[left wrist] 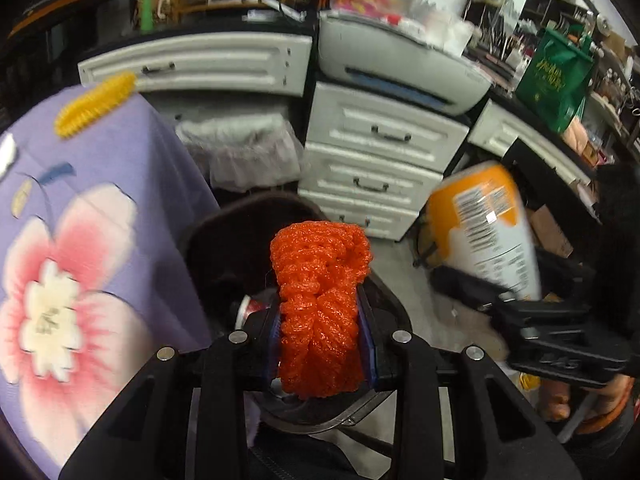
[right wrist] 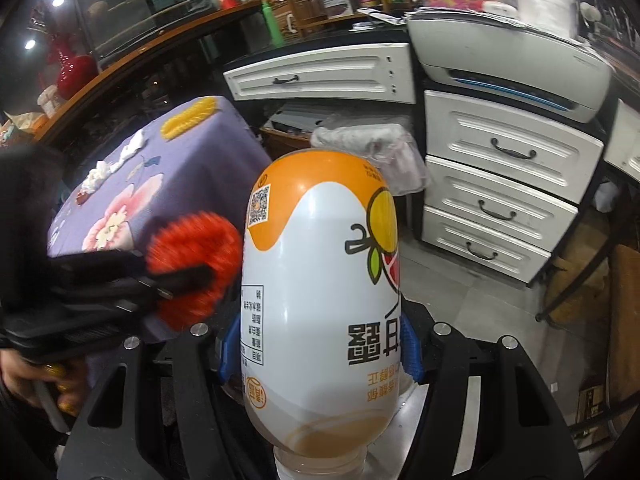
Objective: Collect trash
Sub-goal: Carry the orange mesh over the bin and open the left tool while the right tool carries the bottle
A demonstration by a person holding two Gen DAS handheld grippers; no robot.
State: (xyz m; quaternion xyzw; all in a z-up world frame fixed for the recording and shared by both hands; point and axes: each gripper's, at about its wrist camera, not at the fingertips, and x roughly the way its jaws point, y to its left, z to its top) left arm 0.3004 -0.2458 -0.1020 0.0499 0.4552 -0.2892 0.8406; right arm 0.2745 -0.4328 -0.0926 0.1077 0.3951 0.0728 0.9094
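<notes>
On your left stands the bench with a purple flowered cloth; a yellow foam net lies at its far edge. Your left gripper is closed narrow on a bunched orange net, pressed between the blue pads, above a dark bin that stands just beside the bench. To the right, your right gripper holds a bottle with a white and orange label, bottom pointing away, its jaws standing fairly wide around the body. Behind are white drawers.
</notes>
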